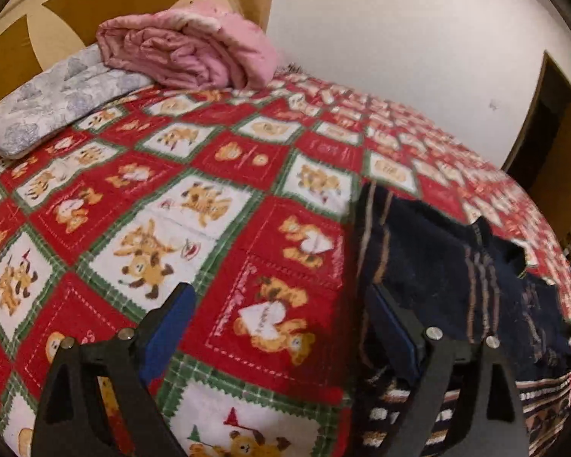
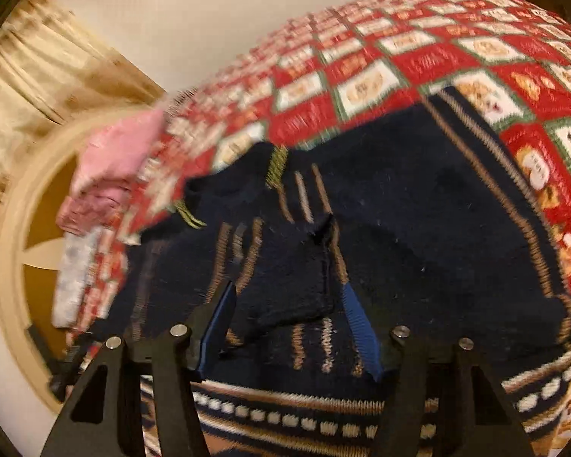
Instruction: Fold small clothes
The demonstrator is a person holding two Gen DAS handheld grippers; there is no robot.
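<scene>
Sweater [image 2: 418, 205] lies flat near the bed [image 1: 247, 160] edge. Left gripper [image 1: 281, 327] spread wide over bare bedspread, beside the sweater's side. Right gripper [image 2: 285, 323] part-open around a folded flap, no pinch evident. Advice: pinch both layers squarely before carrying the fold over.

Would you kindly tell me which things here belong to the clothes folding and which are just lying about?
Part of the job:
- dark striped sweater
- left tongs, open
- right tongs, a fold of the sweater between them

Just lying about:
- pink quilt
- grey floral bedding
- teddy-bear bedspread
</scene>
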